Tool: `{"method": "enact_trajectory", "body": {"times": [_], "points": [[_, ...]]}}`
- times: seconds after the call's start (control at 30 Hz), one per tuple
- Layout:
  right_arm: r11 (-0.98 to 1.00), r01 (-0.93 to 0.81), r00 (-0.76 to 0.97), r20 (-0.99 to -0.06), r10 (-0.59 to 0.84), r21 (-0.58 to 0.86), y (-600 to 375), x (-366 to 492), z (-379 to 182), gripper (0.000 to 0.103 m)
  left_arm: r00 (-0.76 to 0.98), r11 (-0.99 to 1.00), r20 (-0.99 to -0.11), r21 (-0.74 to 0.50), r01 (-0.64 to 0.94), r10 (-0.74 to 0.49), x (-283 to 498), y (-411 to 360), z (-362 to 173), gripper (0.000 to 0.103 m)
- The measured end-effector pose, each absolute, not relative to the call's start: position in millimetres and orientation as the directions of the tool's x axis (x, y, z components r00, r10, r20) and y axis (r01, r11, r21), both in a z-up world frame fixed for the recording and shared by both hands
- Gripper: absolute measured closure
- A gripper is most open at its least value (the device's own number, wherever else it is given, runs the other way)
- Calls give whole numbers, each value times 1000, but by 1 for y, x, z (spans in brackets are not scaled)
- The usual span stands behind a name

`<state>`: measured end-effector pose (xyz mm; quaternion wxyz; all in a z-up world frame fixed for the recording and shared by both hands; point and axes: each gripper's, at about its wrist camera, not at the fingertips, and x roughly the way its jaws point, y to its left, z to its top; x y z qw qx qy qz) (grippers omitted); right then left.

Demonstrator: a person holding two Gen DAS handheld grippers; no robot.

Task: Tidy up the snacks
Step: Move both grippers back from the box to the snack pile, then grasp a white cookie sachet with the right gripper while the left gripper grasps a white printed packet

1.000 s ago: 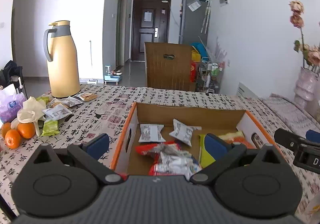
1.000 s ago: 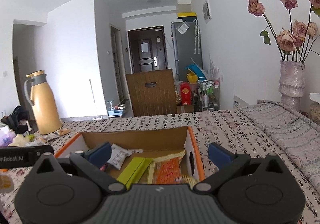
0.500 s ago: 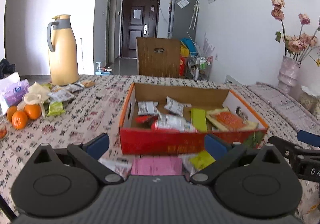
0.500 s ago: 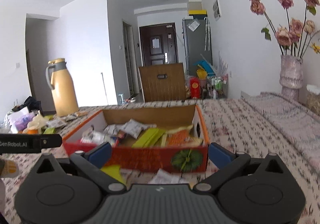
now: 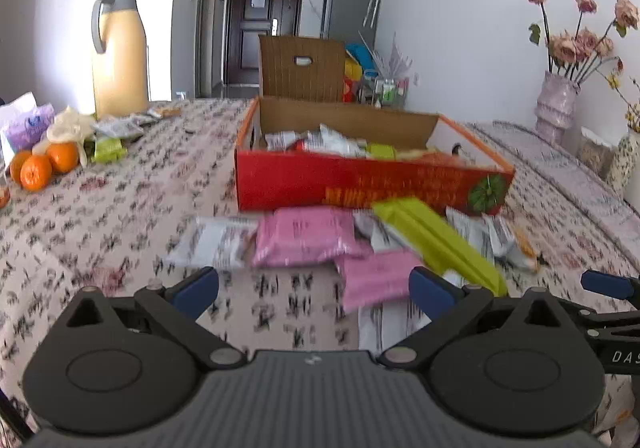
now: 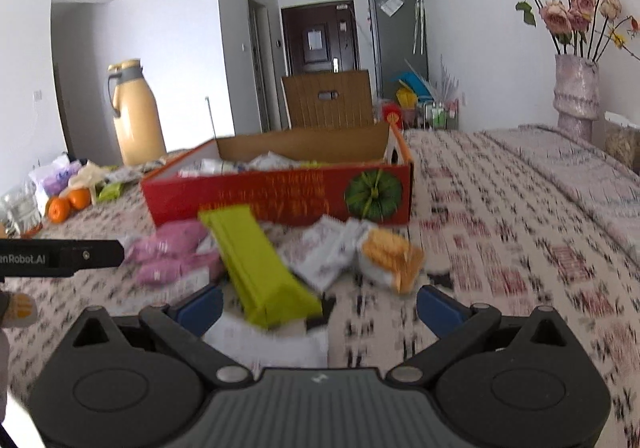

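A red cardboard box point(image 5: 360, 184) point(image 6: 280, 192) with several snack packets inside stands on the patterned tablecloth. In front of it lie loose snacks: pink packets point(image 5: 306, 236) point(image 6: 172, 244), a green packet point(image 5: 436, 244) point(image 6: 256, 264), white packets point(image 5: 212, 240) point(image 6: 324, 252) and a biscuit packet point(image 6: 394, 258). My left gripper point(image 5: 314, 290) is open and empty, low over the cloth just short of the pink packets. My right gripper point(image 6: 320, 306) is open and empty, with the green packet's near end between its fingers.
A yellow thermos jug point(image 5: 118, 52), oranges point(image 5: 44, 164), a purple bag point(image 5: 26, 124) and more packets point(image 5: 116, 128) sit at the far left. A vase of dried roses point(image 6: 576, 96) stands at the right. A wooden chair back point(image 5: 302, 68) rises behind the table.
Both grippers have drawn back and down from over the box to the loose snacks in front of it. Both stay open and empty.
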<state>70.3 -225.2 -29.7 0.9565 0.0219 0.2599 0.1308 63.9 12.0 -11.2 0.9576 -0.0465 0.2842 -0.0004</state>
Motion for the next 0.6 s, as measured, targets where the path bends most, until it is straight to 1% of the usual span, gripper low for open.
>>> {"method": "enact_trajectory", "body": {"times": [0.4,0.5,0.57,0.6], "points": [[957,-254,795,-532,290,143,-215,60,-42,0,820,995,-570,-98,2,-57,54,6,-20,0],[956,-245,785,-546,293,162,-213,64,-45,8,816,995,-575,-100,2,-59,53,7,-22,0],[956,-246,776,-558,294,162,-210,66,-49,16,813,995,-579,-103,0,-60,53,8,-24,0],[956,-246,772,-564,293,159,-209,67,-50,17,812,995,-581,-104,-1,-60,53,9,-24,0]]}}
